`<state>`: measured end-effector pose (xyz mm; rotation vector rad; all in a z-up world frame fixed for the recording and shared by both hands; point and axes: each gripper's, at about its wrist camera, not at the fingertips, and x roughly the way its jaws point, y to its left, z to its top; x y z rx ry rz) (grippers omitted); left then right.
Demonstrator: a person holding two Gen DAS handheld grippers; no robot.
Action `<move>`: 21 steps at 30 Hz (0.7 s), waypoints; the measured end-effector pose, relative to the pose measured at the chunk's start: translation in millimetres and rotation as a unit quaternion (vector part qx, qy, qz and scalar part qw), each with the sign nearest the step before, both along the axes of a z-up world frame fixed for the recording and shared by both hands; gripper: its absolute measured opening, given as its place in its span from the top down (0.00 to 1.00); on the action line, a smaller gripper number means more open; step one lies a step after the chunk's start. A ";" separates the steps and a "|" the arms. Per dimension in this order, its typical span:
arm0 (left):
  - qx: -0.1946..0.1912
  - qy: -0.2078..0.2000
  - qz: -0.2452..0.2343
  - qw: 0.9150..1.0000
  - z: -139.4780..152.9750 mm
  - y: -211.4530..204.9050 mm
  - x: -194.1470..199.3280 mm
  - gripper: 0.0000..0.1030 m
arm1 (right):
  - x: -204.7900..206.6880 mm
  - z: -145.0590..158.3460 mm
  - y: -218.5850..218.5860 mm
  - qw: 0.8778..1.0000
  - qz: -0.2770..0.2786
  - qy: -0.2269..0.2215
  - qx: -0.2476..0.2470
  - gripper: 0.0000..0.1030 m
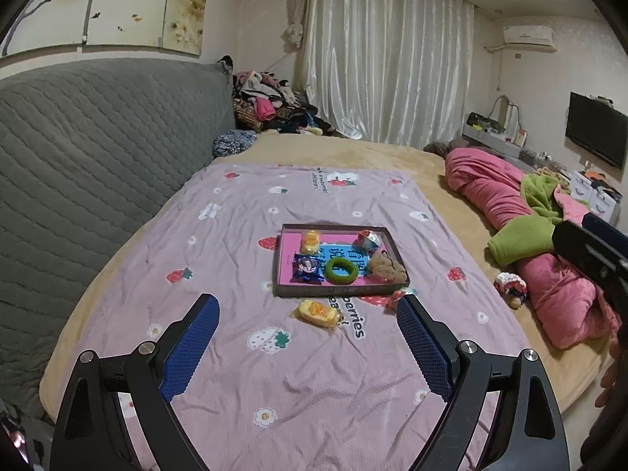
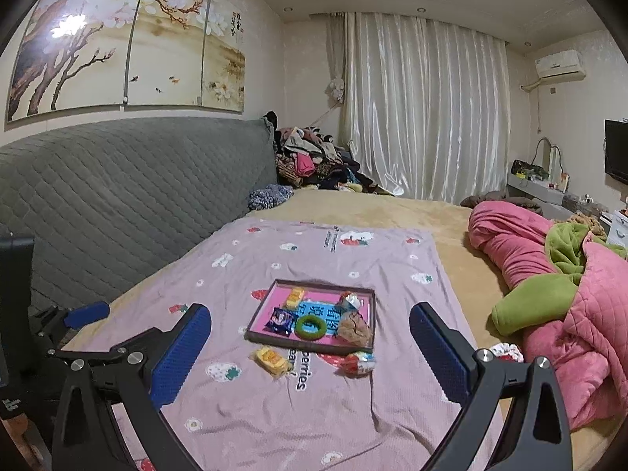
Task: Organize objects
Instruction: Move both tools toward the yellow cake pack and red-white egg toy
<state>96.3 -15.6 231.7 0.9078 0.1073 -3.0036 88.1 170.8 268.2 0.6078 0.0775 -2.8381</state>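
Note:
A dark shallow tray (image 1: 286, 292) (image 2: 259, 316) with a pink bottom lies on the strawberry blanket. In it are a yellow snack pack (image 1: 310, 241) (image 2: 295, 297), a blue snack pack (image 1: 307, 269) (image 2: 280, 320), a green ring (image 1: 341, 271) (image 2: 310, 326), a brown plush (image 1: 388, 267) (image 2: 354, 327) and a red-white wrapped item (image 1: 369, 239) (image 2: 349, 300). In front of the tray lie a yellow snack pack (image 1: 318, 313) (image 2: 272, 360) and a red-white wrapped item (image 1: 394, 299) (image 2: 358, 363). My left gripper (image 1: 308, 306) is open and empty, near side of the tray. My right gripper (image 2: 310, 316) is open and empty, held above the blanket.
The lilac blanket (image 1: 251, 353) (image 2: 274, 404) covers a beige bed. A grey quilted headboard (image 1: 86, 149) stands at the left. A pink and green quilt (image 1: 549, 267) (image 2: 569, 306) lies bunched at the right, with a small doll (image 1: 510, 286) beside it. Clothes are piled at the back.

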 end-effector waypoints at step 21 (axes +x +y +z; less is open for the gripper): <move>-0.004 -0.061 -0.011 0.998 -51.3 14.7 -12.3 0.10 | -3.4 -54.4 11.7 0.999 -0.010 -0.048 0.016 0.01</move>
